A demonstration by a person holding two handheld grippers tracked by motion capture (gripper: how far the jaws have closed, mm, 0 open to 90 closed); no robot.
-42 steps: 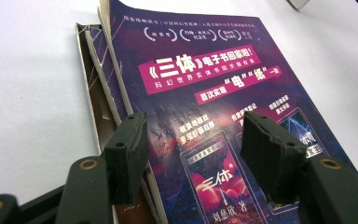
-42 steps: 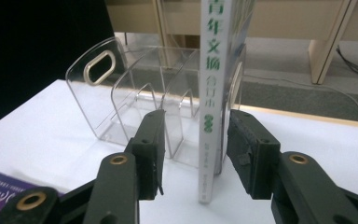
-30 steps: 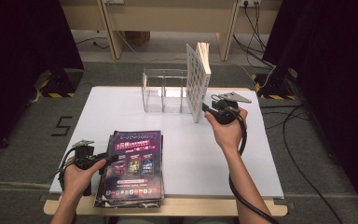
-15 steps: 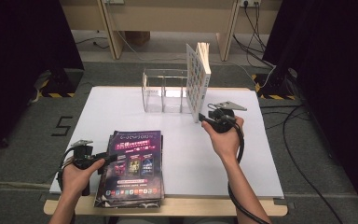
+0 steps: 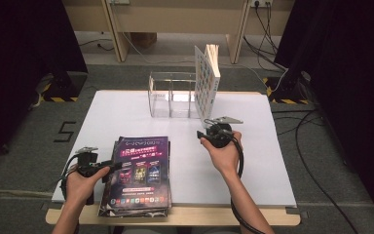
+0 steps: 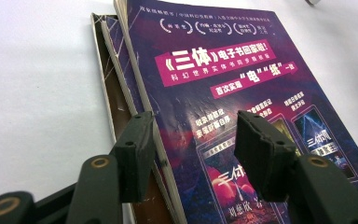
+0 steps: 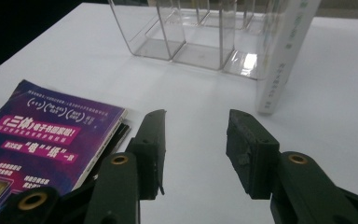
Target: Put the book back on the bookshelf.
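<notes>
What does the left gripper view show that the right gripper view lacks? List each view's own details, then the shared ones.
Left gripper view: the left gripper, jaws astride the top book's spine edge, pads not pressing, and worn books beneath.
Right gripper view: the right gripper, open over bare table, the clear divider rack and an upright white book.
Both: the purple top book and white table.

Top magazine [image 5: 140, 165]: deep purple cover w/ magenta banner, white lettering, small dark poster panels. Stack under it: brown and whitish edges. Bench [image 5: 126, 112]: plain white. Rack [image 5: 170, 95]: clear, colourless. Upright book [image 5: 205, 83]: white cover w/ grid of blue-ish squares. Both grippers' jaws: matte black, brass-coloured rivets.
</notes>
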